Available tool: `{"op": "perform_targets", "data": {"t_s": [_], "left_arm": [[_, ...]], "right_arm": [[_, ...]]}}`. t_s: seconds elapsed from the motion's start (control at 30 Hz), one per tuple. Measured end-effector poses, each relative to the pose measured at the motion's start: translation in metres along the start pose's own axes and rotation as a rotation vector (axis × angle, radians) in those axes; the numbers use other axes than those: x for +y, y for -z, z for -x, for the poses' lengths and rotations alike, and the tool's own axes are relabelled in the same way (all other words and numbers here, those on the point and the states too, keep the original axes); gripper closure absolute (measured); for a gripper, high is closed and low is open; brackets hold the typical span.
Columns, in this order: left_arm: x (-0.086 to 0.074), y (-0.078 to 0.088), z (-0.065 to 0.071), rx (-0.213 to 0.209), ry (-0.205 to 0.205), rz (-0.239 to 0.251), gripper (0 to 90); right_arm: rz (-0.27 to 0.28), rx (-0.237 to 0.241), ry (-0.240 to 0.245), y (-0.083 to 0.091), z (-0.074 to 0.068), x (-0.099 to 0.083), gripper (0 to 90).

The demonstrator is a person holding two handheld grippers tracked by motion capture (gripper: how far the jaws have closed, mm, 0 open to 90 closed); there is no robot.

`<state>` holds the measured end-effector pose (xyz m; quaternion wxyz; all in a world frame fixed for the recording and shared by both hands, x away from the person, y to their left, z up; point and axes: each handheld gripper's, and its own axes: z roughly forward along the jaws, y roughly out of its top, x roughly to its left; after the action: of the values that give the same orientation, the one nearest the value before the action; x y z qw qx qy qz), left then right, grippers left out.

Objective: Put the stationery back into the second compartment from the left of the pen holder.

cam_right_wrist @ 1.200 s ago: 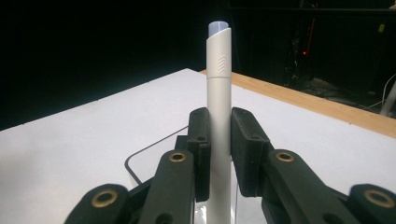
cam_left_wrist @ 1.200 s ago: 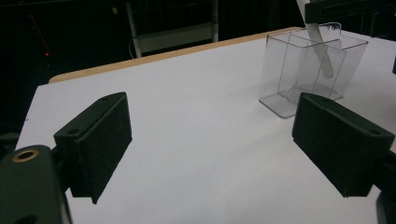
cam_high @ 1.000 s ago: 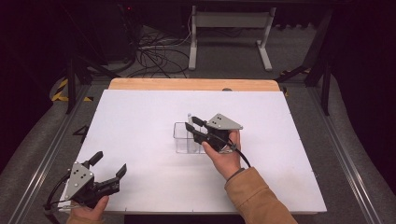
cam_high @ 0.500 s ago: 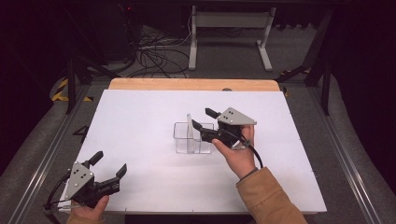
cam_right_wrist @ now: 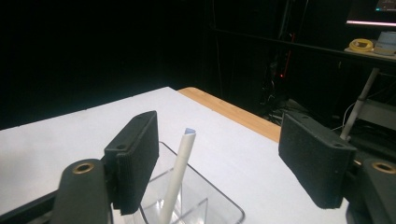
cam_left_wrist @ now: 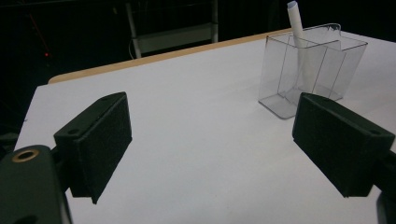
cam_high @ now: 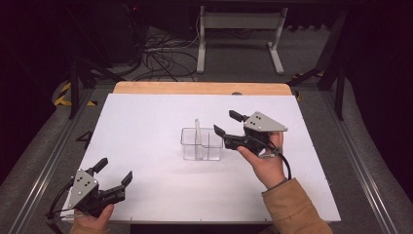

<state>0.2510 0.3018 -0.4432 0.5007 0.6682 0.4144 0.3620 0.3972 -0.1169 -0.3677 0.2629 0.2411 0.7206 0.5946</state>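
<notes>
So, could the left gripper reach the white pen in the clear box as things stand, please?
Probably yes: the left gripper is open, bare table lies between, and the pen sticks out above the clear box.

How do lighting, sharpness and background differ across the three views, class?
High view: the white table is evenly lit, its surroundings dark. Left gripper view: the clear container is fairly sharp with faint edge glints, the near tongs soft. Right gripper view: black background, the white pen slightly blurred.
</notes>
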Motion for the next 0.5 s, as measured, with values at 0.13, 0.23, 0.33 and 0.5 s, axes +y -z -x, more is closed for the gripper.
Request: {"op": "perform_targets", "data": {"t_s": [0.13, 0.23, 0.33, 0.5], "left_arm": [[0.0, -0.001, 0.001, -0.003, -0.002, 0.0, 12.6], [0.0, -0.001, 0.001, -0.003, -0.005, 0.0, 12.6], [0.0, -0.001, 0.002, -0.004, -0.006, -0.002, 12.6], [0.0, -0.001, 0.002, -0.003, -0.009, -0.002, 12.6]], "right_arm": [[0.004, 0.001, 0.007, 0.018, 0.007, -0.003, 27.9], [-0.002, 0.007, 0.019, 0.028, 0.01, -0.006, 27.7], [-0.011, 0.021, 0.03, 0.039, 0.014, -0.011, 26.9], [-0.065, 0.011, 0.058, 0.054, 0.018, -0.025, 27.3]]}}
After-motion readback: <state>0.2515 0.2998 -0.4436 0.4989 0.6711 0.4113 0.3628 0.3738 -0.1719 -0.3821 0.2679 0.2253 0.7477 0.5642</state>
